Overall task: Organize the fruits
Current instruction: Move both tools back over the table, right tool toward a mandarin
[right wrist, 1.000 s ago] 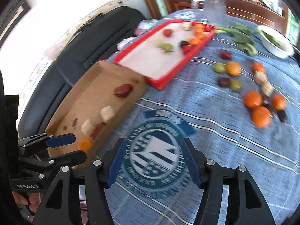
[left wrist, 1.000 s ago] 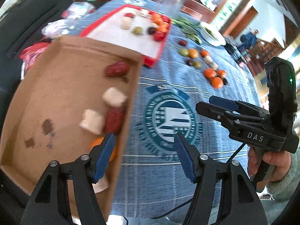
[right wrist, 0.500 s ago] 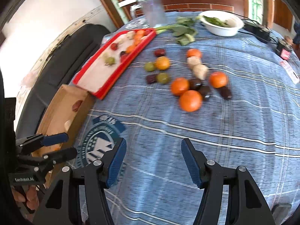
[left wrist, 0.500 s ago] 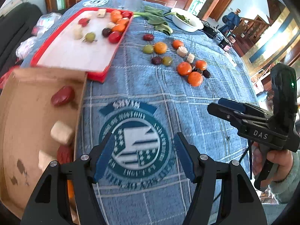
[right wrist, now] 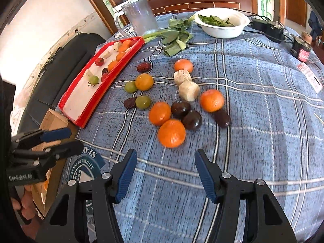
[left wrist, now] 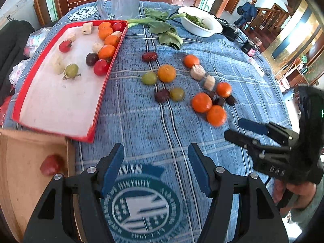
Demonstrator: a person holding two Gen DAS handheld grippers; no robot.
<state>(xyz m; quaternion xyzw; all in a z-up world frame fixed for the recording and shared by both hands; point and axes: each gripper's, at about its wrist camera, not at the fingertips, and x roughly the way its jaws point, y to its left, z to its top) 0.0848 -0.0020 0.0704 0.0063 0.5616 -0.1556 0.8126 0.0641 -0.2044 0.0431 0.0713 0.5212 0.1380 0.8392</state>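
Both claws have swung off the cardboard box (left wrist: 30, 178), which a second ago filled the left view; it now sits at the left claw's lower left, and the loose fruit lies ahead of both. Reading: drop-off done, next pick starting.

Left claw (left wrist: 156, 166): released, nothing between its jaws, over the printed blue cloth (left wrist: 141, 121) of the tabletop.

Right claw (right wrist: 165, 171): jaws closing, nothing between them. Nearest orange (right wrist: 171, 133) sits just ahead of its tips, not touching.

Fruit pile: round, matt-skinned oranges; glossy dark plums (right wrist: 191, 119); smooth green tomatoes (right wrist: 143, 102); wrinkled red dates (right wrist: 144, 67); pale, rough-cut chunks (right wrist: 189, 90). All well ahead of the left claw.

Red tray (left wrist: 20, 109), rigid rim with white floor, ahead-left of the left claw, holds more fruit at its far end. One red fruit (left wrist: 50, 164) is visible in the box.
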